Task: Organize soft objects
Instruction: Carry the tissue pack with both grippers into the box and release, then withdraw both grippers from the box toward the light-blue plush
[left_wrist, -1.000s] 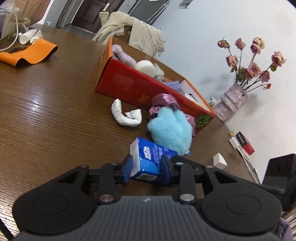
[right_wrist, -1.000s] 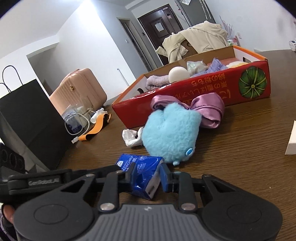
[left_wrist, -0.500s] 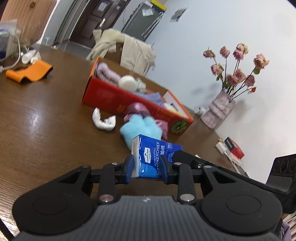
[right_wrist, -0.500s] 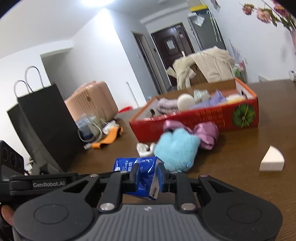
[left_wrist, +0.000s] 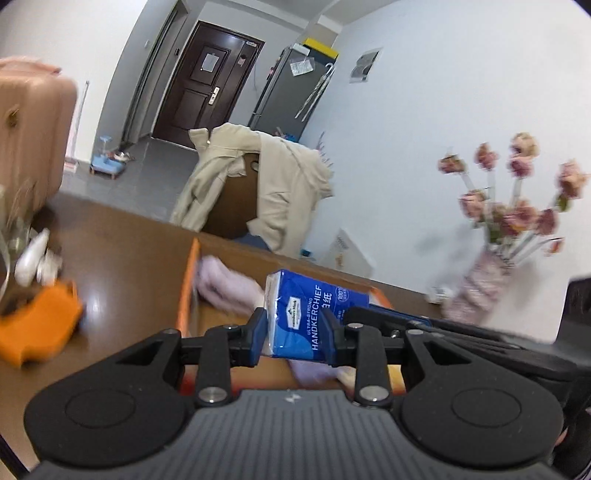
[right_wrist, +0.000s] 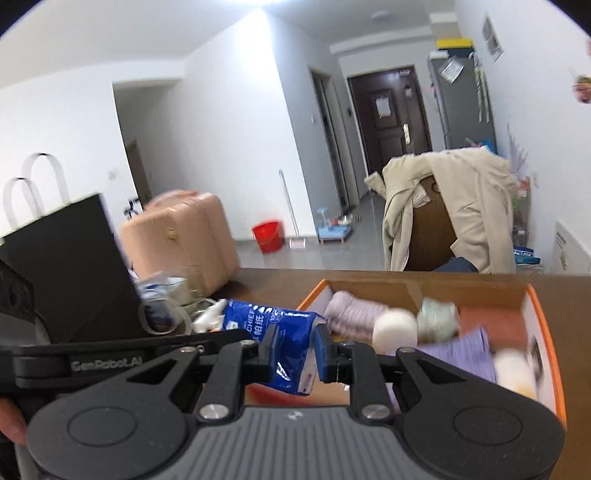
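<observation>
Now that both grippers, left and right, each pinching the tissue pack, have lifted it off the table, it hangs over the box's near edge, ready to drop in.

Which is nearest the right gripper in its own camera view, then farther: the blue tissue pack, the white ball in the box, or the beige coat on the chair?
1. Blue tissue pack: clamped in the right gripper.
2. White ball: just right, inside the box.
3. Beige coat: beyond the table, upper right.
</observation>
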